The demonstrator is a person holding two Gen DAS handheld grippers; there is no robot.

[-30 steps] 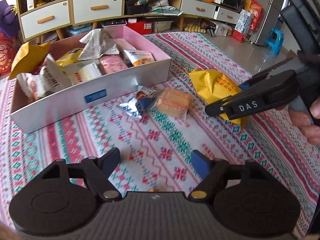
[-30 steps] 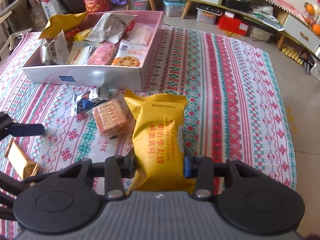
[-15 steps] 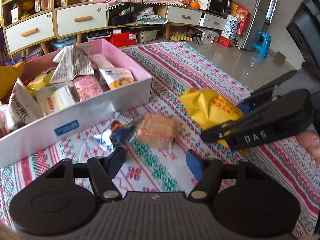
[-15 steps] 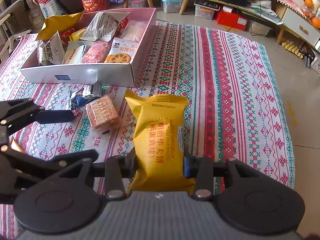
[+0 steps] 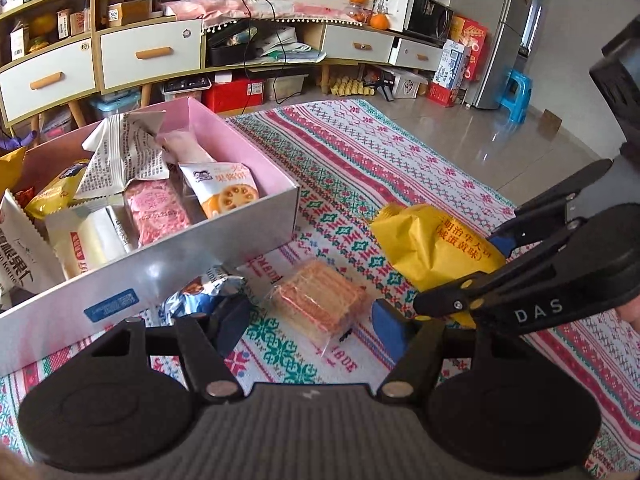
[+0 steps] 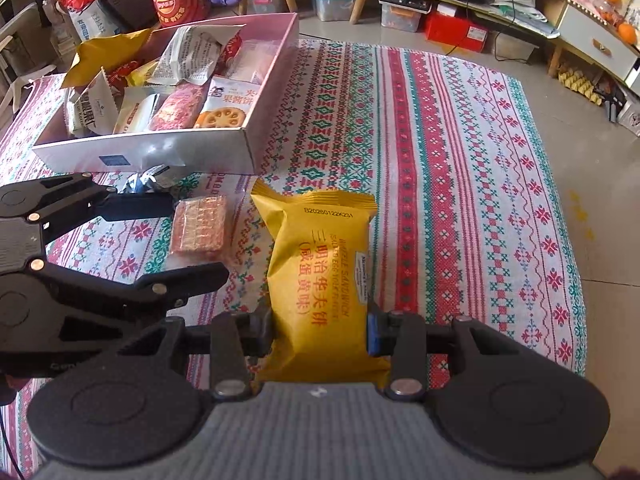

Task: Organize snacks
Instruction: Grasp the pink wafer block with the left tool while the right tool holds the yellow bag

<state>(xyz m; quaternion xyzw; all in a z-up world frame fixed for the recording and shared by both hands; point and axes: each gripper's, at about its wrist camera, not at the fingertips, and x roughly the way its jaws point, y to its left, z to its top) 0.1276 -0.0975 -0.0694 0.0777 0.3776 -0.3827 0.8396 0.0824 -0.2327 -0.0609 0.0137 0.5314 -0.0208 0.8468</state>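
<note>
My right gripper (image 6: 320,334) is shut on a yellow waffle-sandwich packet (image 6: 322,276) and holds it above the patterned cloth; the packet also shows in the left wrist view (image 5: 434,246). My left gripper (image 5: 310,322) is open, its fingers either side of a clear-wrapped orange biscuit pack (image 5: 318,298) lying on the cloth, seen too in the right wrist view (image 6: 200,228). A blue-silver snack packet (image 5: 200,290) lies by the left finger. The pink box (image 5: 256,160) with several snacks stands just beyond; it also shows in the right wrist view (image 6: 286,46).
The striped cloth (image 6: 460,160) covers the floor, with bare tiles (image 6: 600,240) to its right. Cabinets with drawers (image 5: 150,54), storage bins and a fridge (image 5: 516,32) line the far wall. Bags (image 6: 92,8) stand behind the box.
My left gripper has moved forward to the biscuit pack, which now lies between its open fingers. My right gripper keeps hold of the yellow packet and has come closer to the left one.
</note>
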